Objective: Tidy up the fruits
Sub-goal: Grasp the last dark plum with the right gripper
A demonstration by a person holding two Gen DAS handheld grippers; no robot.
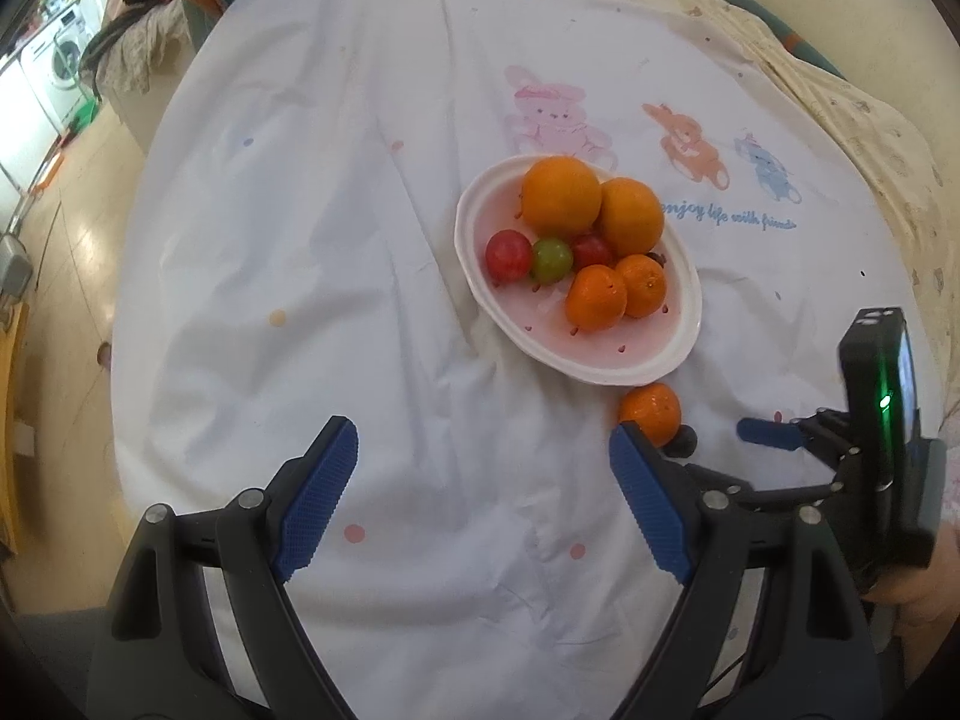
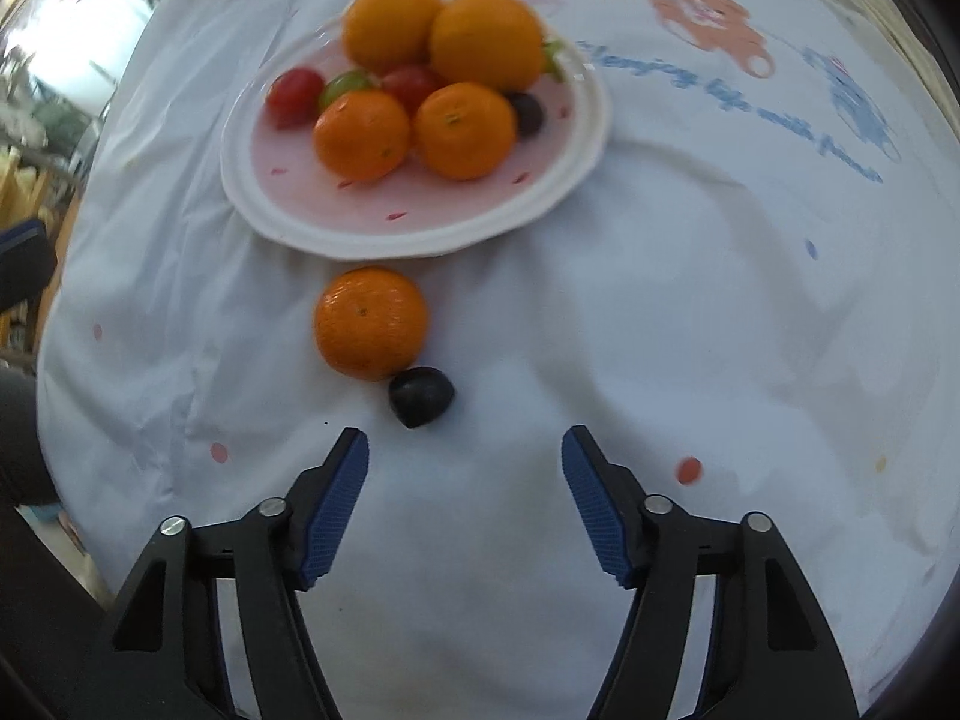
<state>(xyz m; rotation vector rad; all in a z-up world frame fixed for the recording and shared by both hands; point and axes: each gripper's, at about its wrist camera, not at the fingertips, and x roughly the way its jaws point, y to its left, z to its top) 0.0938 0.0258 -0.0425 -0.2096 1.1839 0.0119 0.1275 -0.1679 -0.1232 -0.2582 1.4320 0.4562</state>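
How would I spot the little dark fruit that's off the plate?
Find the white oval plate on the white cloth. Just below its near rim sits a lone orange mandarin; the small dark purple fruit touches it, far smaller and almost black.

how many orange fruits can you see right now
5: four on the plate, two big, two small; one on the cloth beside it. More may be hidden.

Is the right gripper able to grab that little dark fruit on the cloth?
Probably yes. The right gripper is open and the dark fruit lies just ahead, slightly left. Nothing blocks it, though the orange touches its far side.
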